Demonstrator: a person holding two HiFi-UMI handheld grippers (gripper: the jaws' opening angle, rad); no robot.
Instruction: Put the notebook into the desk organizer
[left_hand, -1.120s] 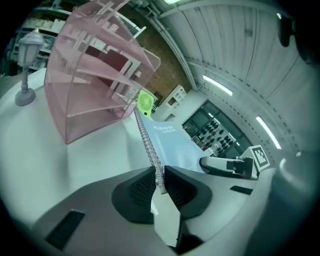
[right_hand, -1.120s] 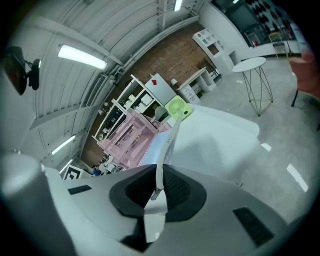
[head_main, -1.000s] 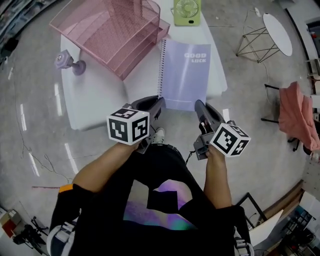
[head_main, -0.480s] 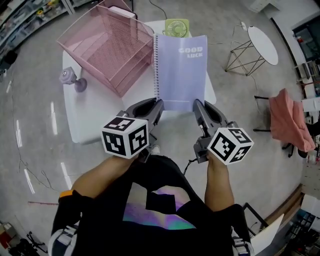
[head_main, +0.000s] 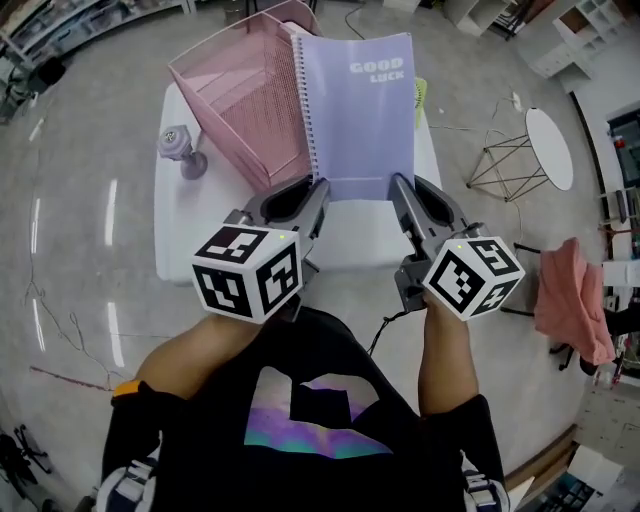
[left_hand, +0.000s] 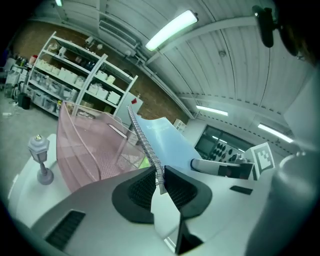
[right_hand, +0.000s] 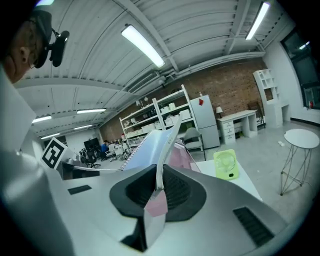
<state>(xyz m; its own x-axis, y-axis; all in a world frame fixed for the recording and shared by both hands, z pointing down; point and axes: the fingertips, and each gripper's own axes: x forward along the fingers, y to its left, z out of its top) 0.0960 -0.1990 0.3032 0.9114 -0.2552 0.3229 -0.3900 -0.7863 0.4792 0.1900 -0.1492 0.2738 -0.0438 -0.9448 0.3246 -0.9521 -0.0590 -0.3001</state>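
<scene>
The notebook (head_main: 358, 110) is up off the table (head_main: 200, 235) now, its near corners pinched by my left gripper (head_main: 318, 188) and right gripper (head_main: 398, 185). It hangs beside the desk organizer (head_main: 240, 90), and I judge insertion remains.

Seen from my head view: "GOOD LUCK" in white capitals, set on two lines, near the top right corner of the lilac cover of the notebook (head_main: 358, 115). The cubes on the left gripper (head_main: 318, 190) and right gripper (head_main: 400, 186) bear black-and-white square markers, not legible as text.
</scene>
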